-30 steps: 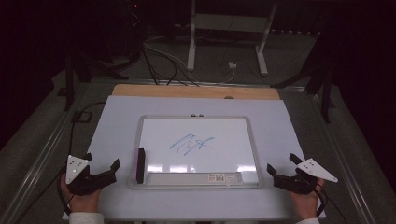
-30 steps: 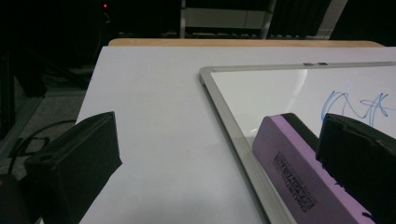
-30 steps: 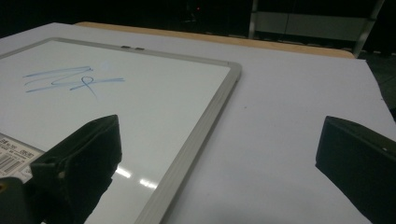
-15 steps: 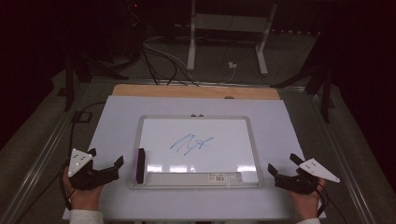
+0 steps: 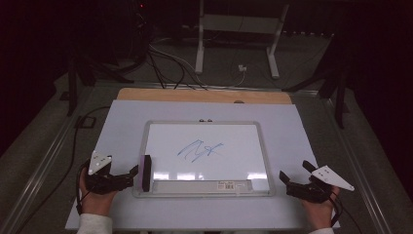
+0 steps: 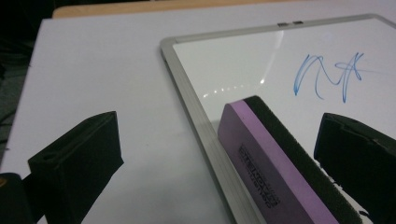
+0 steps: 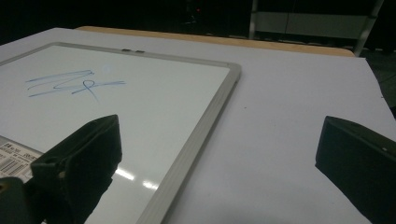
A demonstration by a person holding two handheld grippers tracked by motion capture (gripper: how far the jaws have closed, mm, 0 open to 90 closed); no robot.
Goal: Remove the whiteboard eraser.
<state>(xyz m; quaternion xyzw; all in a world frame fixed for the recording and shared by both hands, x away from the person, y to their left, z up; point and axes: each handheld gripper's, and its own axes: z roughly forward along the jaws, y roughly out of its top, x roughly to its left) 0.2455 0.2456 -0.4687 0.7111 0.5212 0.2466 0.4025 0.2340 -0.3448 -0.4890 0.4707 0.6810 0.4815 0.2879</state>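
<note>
The eraser (image 6: 275,163) lies on the whiteboard's (image 5: 234,141) left edge, just ahead of the left hand-held gripper (image 5: 132,174), between its spread jaws, long axis pointing away from it. The right hand-held gripper (image 5: 285,179), also released, sits well apart.

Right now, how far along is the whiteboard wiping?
Barely begun. The left gripper is open with its jaws either side of the purple eraser, not yet shut on it. The blue scribble is all there on the whiteboard. The right gripper waits open.
</note>
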